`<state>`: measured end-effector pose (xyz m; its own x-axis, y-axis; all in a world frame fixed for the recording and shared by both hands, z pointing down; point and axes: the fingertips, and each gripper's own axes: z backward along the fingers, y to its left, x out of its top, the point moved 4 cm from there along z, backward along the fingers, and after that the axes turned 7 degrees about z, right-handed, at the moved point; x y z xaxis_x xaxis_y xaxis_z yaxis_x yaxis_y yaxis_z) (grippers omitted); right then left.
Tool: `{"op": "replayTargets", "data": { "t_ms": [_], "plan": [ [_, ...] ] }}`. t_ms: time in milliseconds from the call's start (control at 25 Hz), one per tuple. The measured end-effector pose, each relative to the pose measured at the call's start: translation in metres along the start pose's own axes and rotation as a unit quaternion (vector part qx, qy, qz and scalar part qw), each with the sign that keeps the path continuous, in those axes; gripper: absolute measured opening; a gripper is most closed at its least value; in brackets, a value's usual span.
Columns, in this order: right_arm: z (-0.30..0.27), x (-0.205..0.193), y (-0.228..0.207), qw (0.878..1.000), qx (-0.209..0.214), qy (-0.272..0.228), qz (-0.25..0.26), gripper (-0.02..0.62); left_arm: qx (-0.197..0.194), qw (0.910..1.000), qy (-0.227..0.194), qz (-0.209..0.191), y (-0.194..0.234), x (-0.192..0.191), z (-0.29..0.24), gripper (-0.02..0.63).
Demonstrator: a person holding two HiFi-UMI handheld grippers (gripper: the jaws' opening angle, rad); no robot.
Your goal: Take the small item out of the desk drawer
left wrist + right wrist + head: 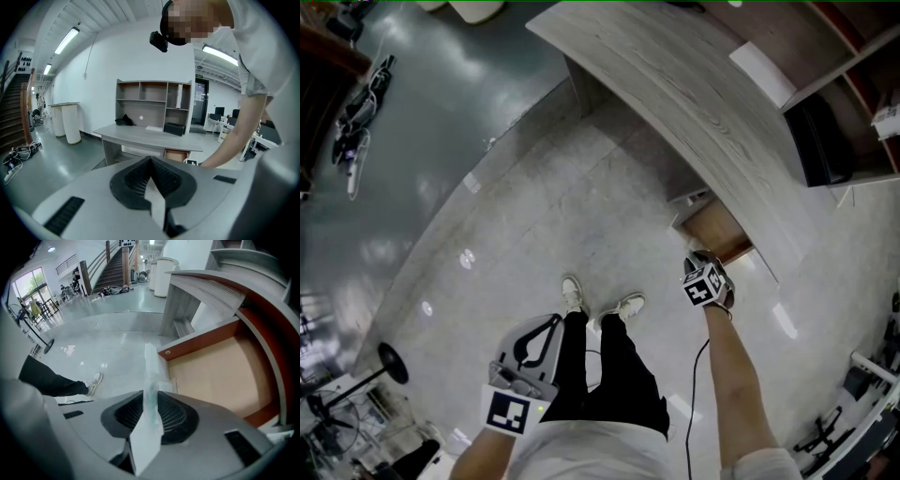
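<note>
while the person stands facing the desk (694, 84), the right forearm (736, 366) reaches straight out and down, carrying the right gripper (153, 414) to the near edge of the open drawer (201, 341) under the desktop, its nose tipped steeply toward the floor (534, 216). the other arm is bent and kept low by the hip, so the left gripper (151, 164) hangs well apart from the drawer, aimed across the room at the desk and only slightly downward. its ribbed pads (136, 176) are pressed together with nothing between them.

the right gripper's jaws are pinched on the small item (150, 376), which stands edge-on between the pads and sticks out well past their tips. it looks like a thin, flat white packet with a faint greenish tint, though it sits too close to the lens and too blurred to be sure. in the right gripper view the item's far end lies against the drawer's front corner, with the tan drawer bottom to its right and the pale floor and the person's shoe (93, 379) to its left.
</note>
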<state>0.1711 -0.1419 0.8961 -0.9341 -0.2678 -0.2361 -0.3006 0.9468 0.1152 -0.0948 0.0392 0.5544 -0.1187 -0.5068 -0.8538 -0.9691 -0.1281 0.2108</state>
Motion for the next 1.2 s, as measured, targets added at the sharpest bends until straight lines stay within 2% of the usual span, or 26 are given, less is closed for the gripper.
{"op": "replayTargets", "data": {
  "t_ms": [320, 680, 920, 1200],
  "plan": [
    [0.008, -0.003, 0.000, 1.000, -0.010, -0.001, -0.002, 0.063, -0.006, 1.0000, -0.008, 0.001, 0.000, 0.000, 0.001, 0.017],
    [0.037, 0.001, 0.000, 0.999, -0.027, -0.016, -0.007, 0.043, -0.028, 0.9991, -0.029, -0.009, -0.008, 0.013, 0.000, 0.017],
    [0.071, 0.013, 0.000, 0.997, -0.050, -0.043, -0.027, 0.030, -0.065, 0.9969, -0.041, -0.018, -0.018, 0.022, -0.005, 0.017],
    [0.130, 0.020, 0.006, 0.992, -0.068, -0.075, -0.071, 0.029, -0.130, 0.9886, -0.060, -0.046, -0.039, 0.054, -0.015, 0.017]
  ]
}}
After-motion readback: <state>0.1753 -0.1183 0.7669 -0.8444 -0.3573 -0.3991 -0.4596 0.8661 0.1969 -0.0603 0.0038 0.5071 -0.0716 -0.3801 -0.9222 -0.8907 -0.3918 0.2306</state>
